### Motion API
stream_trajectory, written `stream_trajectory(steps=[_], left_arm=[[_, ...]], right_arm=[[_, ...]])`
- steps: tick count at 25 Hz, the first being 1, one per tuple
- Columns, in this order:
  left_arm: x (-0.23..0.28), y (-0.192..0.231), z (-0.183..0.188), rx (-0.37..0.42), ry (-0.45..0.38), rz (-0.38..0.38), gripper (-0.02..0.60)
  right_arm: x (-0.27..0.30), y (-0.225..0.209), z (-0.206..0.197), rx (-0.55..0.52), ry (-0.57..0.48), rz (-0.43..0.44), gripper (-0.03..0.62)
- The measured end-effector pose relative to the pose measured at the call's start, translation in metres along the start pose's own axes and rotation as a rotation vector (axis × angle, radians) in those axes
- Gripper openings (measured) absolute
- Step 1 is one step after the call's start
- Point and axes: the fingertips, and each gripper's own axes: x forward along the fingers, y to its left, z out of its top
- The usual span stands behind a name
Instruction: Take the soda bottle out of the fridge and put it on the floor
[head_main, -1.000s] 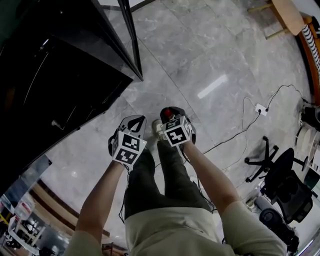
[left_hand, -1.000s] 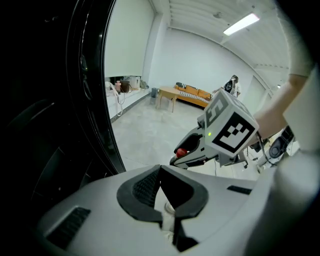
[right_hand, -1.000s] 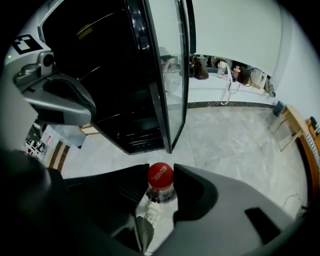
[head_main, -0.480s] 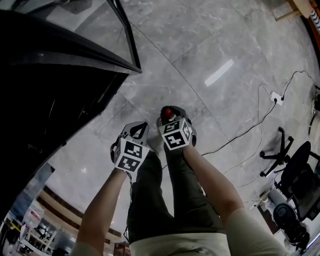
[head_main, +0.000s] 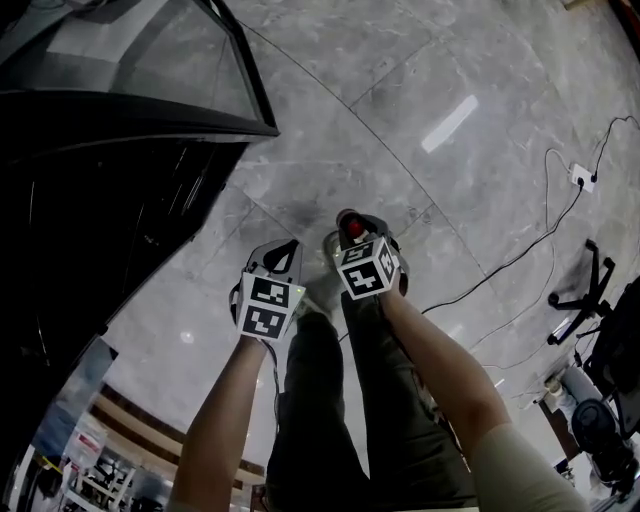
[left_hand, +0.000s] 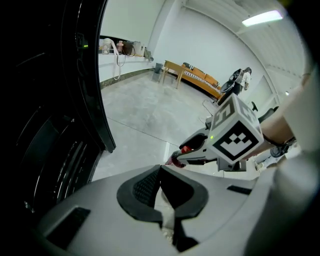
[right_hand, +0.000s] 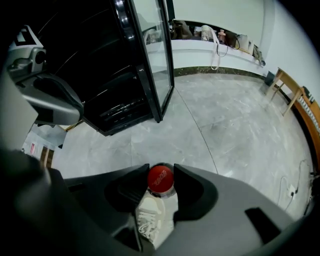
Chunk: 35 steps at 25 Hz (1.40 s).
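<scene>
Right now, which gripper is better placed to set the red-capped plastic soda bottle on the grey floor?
Right: the right gripper grips the soda bottle; the left gripper is shut and empty.

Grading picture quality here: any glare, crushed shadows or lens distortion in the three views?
Head view: a bright streak of glare on the floor; the fridge interior is nearly black. Left gripper view: ceiling light blown out, fridge side dark. Right gripper view: strong fisheye curve in the door; the cap is sharp.
</scene>
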Motion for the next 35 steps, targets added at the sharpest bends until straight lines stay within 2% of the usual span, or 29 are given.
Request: stream_trajectory(steps=[10, 18, 22, 27, 33, 35], left_arm=[[0.081, 0.010, -0.040, -0.048, 0.067, -0.028, 0.006], [0.118, 0.008, -0.070, -0.087, 0.120, -0.053, 0.006], [0.125, 0.008, -0.074, -0.119, 0.125, -0.054, 0.006], [0.127, 0.006, -0.071, -0.120, 0.122, -0.056, 0.006], [0.116, -0.001, -0.066, -0.135, 0.117, -0.066, 0.006], [0.108, -0.002, -0.063, -0.153, 0.112, -0.072, 0.006]], right_arm=[[0.068, 0.001, -0.046, -0.005, 0.065, 0.028, 0.137], [0.104, 0.000, -0.064, 0.042, 0.089, 0.046, 0.138], [0.111, 0.001, -0.068, 0.055, 0.077, 0.057, 0.126], [0.112, 0.008, -0.065, 0.075, 0.066, 0.078, 0.129], [0.096, 0.009, -0.063, 0.030, 0.095, 0.082, 0.123], [0.087, 0.009, -0.057, 0.035, 0.087, 0.085, 0.103]])
